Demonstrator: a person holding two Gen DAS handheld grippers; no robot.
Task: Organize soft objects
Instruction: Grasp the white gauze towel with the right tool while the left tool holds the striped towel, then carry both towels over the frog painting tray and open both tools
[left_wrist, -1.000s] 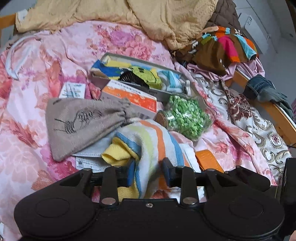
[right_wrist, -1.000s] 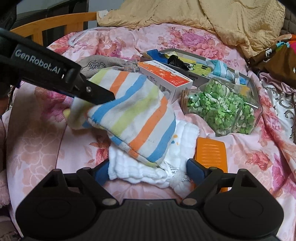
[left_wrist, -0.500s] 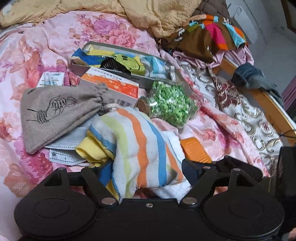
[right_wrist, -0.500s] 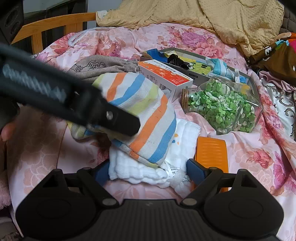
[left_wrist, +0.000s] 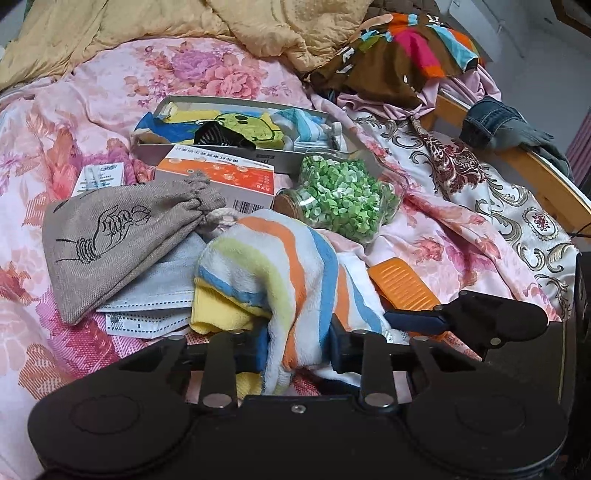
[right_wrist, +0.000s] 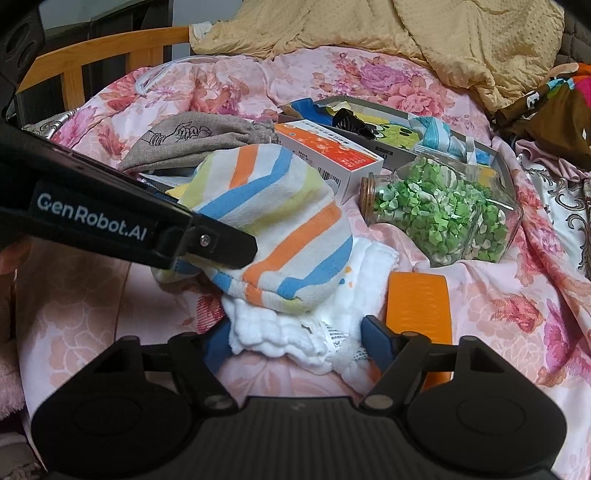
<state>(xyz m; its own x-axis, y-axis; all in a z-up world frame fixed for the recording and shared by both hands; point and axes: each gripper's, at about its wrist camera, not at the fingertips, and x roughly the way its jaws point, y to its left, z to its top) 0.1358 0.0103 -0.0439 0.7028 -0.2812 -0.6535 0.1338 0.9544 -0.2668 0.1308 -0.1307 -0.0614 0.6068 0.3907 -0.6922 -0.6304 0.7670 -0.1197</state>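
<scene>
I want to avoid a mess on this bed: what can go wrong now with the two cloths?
The left gripper is closing on the striped towel, which lies on the white cloth that the closing right gripper straddles; lifting one may drag the other. The glass jar lies nearby and might roll.

left hand-held gripper (left_wrist: 297, 349): jaws closing on cloth | right hand-held gripper (right_wrist: 295, 339): jaws closing round cloth

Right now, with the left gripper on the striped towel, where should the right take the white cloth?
Grip the white cloth at its bunched near edge, coming from the near side. That edge sticks out free from under the striped towel and already lies between the right gripper fingers, which are closing; the rest is covered.
</scene>
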